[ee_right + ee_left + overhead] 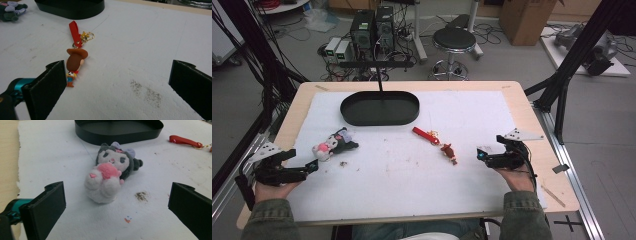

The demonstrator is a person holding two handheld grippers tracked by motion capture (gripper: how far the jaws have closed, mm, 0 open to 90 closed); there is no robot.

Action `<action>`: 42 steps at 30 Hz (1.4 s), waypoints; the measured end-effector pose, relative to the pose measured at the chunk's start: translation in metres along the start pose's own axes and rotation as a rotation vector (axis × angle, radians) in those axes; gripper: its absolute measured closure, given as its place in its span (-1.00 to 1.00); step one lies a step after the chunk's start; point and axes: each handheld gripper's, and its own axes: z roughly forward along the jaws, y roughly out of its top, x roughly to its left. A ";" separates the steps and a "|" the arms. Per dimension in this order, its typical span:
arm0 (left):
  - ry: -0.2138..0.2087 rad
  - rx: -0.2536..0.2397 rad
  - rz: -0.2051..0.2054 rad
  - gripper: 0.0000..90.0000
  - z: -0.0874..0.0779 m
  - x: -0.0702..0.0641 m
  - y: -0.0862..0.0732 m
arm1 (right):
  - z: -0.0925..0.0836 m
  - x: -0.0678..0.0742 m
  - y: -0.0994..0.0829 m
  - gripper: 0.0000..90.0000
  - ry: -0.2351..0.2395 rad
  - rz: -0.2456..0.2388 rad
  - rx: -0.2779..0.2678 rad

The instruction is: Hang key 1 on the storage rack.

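Black oval tray (379, 108) sits far back on the white-covered worktop (402, 170) — plush doll (110, 178) ahead of the wide-open left tool (115, 207), cowboy keychain (74, 61) by the wide-open right tool (115, 85).

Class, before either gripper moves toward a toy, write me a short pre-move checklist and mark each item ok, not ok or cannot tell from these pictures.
1. Left gripper jaws open: ok.
2. Right gripper jaws open: ok.
3. Plush toy lies centred between the left jaws, ahead of them: ok.
4. Cowboy keychain centred between the right jaws: not ok, it lies beside one jaw.
5. Black tray free of items: ok.
6. Which toy goes first: cannot tell.
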 end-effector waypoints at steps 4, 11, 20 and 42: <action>0.002 0.000 -0.001 -0.96 0.000 0.000 0.000 | 0.000 0.001 0.000 -0.99 0.001 0.000 -0.004; 0.006 -0.009 0.003 -0.96 0.000 0.000 -0.002 | -0.001 0.000 0.000 -0.99 0.005 0.005 -0.008; 0.005 -0.014 -0.007 -0.96 -0.001 -0.001 -0.002 | 0.001 0.001 0.000 -0.99 0.008 0.000 0.009; -0.001 -0.008 -0.007 -0.96 -0.001 -0.001 -0.003 | 0.013 0.013 0.015 -0.99 0.027 -0.044 0.045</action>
